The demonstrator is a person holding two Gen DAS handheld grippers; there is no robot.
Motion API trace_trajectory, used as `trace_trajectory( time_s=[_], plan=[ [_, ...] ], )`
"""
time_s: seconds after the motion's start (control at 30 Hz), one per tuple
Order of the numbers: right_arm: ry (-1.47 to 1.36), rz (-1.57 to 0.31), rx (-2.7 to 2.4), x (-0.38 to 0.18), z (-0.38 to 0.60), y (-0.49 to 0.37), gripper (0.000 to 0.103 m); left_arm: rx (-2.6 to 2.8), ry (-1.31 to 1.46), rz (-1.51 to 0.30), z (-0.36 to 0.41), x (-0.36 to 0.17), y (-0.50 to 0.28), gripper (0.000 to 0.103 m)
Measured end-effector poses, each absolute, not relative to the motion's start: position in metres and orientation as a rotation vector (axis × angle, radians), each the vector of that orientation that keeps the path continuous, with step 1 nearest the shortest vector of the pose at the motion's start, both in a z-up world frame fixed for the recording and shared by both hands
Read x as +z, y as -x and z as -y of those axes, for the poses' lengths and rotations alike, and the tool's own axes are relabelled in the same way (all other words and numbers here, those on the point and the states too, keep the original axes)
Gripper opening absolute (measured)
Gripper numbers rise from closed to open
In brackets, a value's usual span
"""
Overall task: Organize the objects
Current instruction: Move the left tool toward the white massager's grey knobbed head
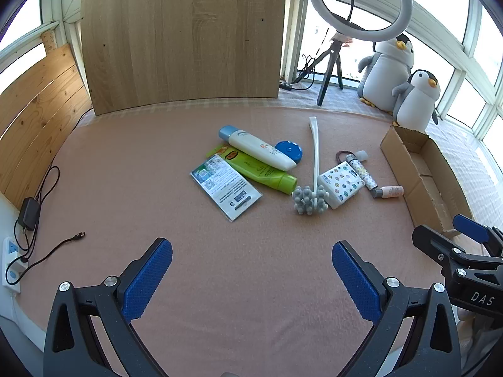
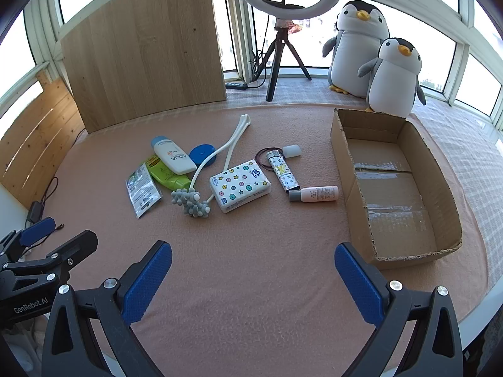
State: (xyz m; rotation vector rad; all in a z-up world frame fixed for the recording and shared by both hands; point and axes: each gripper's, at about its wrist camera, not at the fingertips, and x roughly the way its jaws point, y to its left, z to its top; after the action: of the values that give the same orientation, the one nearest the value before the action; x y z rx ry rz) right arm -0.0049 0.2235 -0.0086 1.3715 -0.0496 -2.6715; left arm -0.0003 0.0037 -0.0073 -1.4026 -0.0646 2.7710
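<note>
Loose items lie mid-table on a pink cloth: a white tube with a blue cap (image 1: 257, 149) (image 2: 173, 155), a green tube (image 1: 257, 169) (image 2: 166, 176), a printed sachet (image 1: 225, 186) (image 2: 143, 190), a blue round lid (image 1: 289, 149) (image 2: 202, 154), a white-handled massager with grey knobs (image 1: 309, 199) (image 2: 191, 202), a patterned tissue pack (image 1: 341, 183) (image 2: 240, 185), a patterned small tube (image 1: 363, 169) (image 2: 283, 171) and a pink bottle (image 1: 389, 191) (image 2: 317, 194). An empty cardboard box (image 1: 418, 169) (image 2: 342, 163) stands at the right. My left gripper (image 1: 251, 279) and right gripper (image 2: 253, 281) hover open, near the front edge, holding nothing.
A wooden board (image 1: 185, 37) leans at the back. A ring light on a tripod (image 1: 333, 62) (image 2: 279, 59) and two plush penguins (image 1: 408, 94) (image 2: 377, 62) stand behind the table. A power strip, charger and loose cable (image 1: 47, 251) lie at the left.
</note>
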Motion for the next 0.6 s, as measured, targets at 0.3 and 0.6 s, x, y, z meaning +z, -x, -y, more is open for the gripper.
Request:
trace_trajectory(
  time_s=[0.3,0.6],
  plan=[
    [-1.383,0.055,-2.67,-0.0108,-0.2244,0.0068,0.102,2.762,1.411,0.06,-0.0054,-0.0085,0.0043,0.103],
    [-1.392,0.055,-2.668,-0.0112,-0.224,0.0068,0.102,2.761,1.404,0.056,-0.0062,-0.0099,0.0046,0.103]
  ],
)
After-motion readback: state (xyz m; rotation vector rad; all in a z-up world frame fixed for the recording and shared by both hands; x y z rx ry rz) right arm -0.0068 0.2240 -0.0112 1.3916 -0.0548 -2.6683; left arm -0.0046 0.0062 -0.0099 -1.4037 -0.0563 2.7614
